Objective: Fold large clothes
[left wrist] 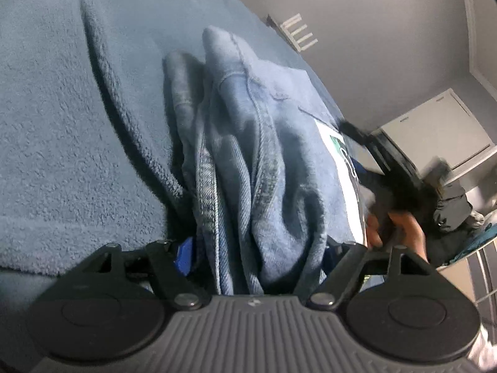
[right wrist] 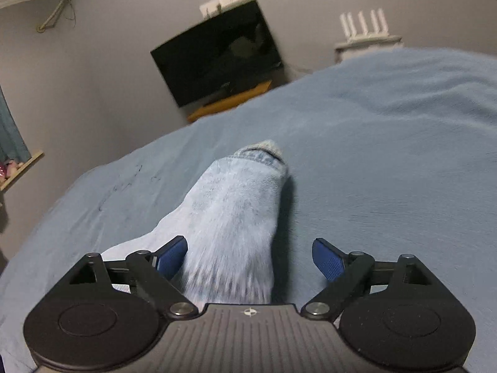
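Right up close in the left wrist view, the left gripper point(left wrist: 257, 248) has a thick bunch of jeans point(left wrist: 248, 161) crammed between its fingers, jaws drawn in against the denim on both sides, so I'd call that a firm hold. The cloth rises away from the tongs in heavy folds, seams running lengthwise straight ahead, with a paper label point(left wrist: 344, 168) on the right flank. Over in the right wrist view, the right gripper point(right wrist: 250, 258) stands wide open: the left blue pad point(right wrist: 172, 256) just touches the pale leg of the jeans point(right wrist: 236, 217), the right pad point(right wrist: 327, 259) hangs clear over the blue blanket point(right wrist: 388, 155). That leg lies flat on the blanket, long axis running dead ahead from the tongs to its hem point(right wrist: 264, 152), sitting left of centre in the gap. So the right hand is the free one; my read is it must shift left a touch before closing on the leg. Only the left view shows the bunched waist end and the person's hand point(left wrist: 394, 227) on the other tool; only the right view shows the hem, and further back a dark television point(right wrist: 217, 52) on the wall and a white router point(right wrist: 366, 31).
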Demonstrator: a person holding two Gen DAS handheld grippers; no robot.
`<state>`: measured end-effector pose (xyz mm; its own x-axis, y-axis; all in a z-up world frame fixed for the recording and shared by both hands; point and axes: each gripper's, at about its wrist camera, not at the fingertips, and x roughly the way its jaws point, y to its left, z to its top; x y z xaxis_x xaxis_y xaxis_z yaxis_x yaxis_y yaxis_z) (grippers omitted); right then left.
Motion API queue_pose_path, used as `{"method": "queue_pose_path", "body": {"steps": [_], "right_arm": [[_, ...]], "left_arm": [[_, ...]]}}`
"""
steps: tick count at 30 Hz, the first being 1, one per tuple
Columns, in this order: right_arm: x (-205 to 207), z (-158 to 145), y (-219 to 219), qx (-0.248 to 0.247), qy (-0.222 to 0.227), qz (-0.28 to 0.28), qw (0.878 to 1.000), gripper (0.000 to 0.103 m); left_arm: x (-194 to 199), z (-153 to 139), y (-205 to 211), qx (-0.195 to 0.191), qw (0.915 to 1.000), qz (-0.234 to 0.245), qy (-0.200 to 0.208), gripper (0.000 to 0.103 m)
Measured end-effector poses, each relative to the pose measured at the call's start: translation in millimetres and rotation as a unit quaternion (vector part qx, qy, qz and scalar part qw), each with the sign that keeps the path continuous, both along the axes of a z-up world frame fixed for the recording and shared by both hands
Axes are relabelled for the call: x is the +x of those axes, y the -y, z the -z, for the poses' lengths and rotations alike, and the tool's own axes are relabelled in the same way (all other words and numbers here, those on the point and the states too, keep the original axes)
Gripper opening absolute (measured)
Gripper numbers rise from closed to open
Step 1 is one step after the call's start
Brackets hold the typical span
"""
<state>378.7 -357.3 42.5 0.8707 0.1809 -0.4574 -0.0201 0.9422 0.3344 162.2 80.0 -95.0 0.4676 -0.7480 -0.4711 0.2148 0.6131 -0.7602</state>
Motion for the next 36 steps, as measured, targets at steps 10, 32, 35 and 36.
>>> {"method": "queue_pose_path", "body": {"steps": [10,32,35,36], "right_arm": [[-173.0,-18.8,-53.5,-0.109,0.010,-0.015,0.994,0.067],[-185.5,35.9,-105.9,-0.212,0.027,-0.065,0.975,0.024],[-180.3,42.3,-98.7,-0.195,0.017,-0.069,0.978,0.023],[-180.4,43.5,-96.1,-0.190,0.015,-0.071,0.979,0.023]], "left_arm": [[-65.4,-96.2,38.6,0.150,0.9631,-0.082,0.208,0.075],[-61.7,-50.6,91.4,0.310,0.9256,-0.011,0.217,0.020],[-54.2,-45.4,86.4,0.288,0.9389,-0.010,0.188,0.020],[-53.7,-44.7,86.3,0.288,0.9397,-0.008,0.185,0.019]]}}
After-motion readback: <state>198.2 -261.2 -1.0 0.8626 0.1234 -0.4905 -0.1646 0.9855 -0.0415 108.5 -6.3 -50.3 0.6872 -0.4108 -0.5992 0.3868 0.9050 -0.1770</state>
